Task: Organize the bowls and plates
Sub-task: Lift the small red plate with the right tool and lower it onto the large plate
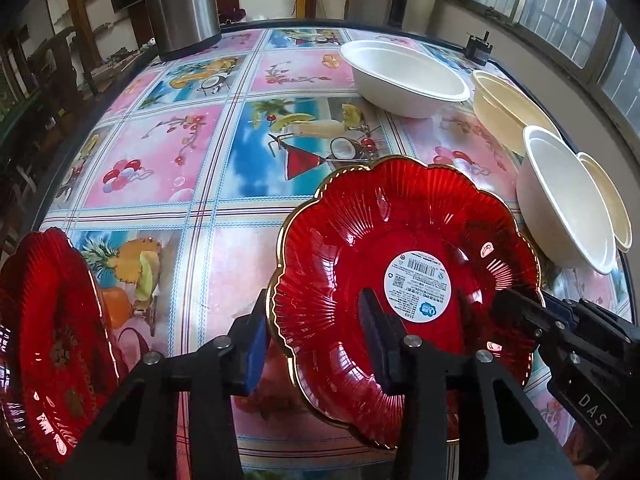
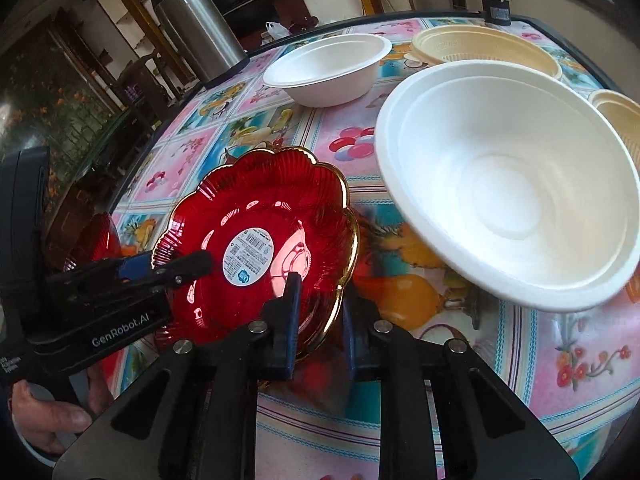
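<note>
**Red plate held by 2 grippers**

Red plate (image 1: 404, 280) with a gold rim and a round white sticker (image 1: 418, 286), tilted up over the near edge of the desk (image 1: 168, 168). Left gripper (image 1: 320, 344) part open, 1 finger on each side of the rim. Right gripper (image 2: 320, 316) shut tight on the other side of the rim. Second red plate (image 1: 52, 344) at the near left corner. White bowls (image 2: 512, 184) (image 2: 328, 68) and cream bowls (image 2: 488, 50) toward the far right corner. Steel flask (image 1: 180, 4) at the far edge.
</note>
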`<action>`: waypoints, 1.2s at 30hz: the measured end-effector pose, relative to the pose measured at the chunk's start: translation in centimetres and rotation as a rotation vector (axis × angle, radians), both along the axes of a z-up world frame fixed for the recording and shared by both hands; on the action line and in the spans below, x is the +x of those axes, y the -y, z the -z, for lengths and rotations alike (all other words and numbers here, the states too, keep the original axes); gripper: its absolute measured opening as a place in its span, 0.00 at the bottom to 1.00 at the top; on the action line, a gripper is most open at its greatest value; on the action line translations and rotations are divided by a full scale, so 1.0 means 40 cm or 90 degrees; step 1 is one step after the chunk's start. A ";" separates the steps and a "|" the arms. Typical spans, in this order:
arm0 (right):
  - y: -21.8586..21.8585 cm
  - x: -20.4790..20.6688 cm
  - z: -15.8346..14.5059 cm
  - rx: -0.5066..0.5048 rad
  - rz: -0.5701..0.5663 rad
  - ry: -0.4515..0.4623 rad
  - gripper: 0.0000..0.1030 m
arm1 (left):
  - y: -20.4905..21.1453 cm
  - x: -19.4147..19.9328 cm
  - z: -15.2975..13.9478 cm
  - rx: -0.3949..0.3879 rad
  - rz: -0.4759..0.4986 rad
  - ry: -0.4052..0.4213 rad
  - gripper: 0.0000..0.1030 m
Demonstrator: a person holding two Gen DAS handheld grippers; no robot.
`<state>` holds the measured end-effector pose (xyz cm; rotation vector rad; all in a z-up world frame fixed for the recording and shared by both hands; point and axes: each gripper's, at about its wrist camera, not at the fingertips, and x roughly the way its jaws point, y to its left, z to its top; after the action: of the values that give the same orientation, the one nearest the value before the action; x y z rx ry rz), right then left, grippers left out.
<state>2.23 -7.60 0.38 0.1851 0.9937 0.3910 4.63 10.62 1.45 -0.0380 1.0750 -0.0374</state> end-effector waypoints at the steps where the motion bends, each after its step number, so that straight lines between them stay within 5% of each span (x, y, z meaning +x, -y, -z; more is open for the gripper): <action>1: -0.005 -0.009 -0.005 -0.009 -0.001 0.008 0.17 | -0.001 -0.002 -0.003 0.001 0.000 0.001 0.40; 18: -0.033 -0.113 -0.105 -0.004 -0.007 0.084 0.18 | -0.030 -0.105 -0.112 0.019 -0.010 0.077 0.39; 36: -0.271 -0.151 -0.160 0.027 -0.107 0.103 0.18 | -0.262 -0.207 -0.162 0.032 -0.110 0.103 0.39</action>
<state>-3.80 3.24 6.79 0.1067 0.8448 0.5728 -3.64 21.12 7.93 -0.0813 0.9074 0.1402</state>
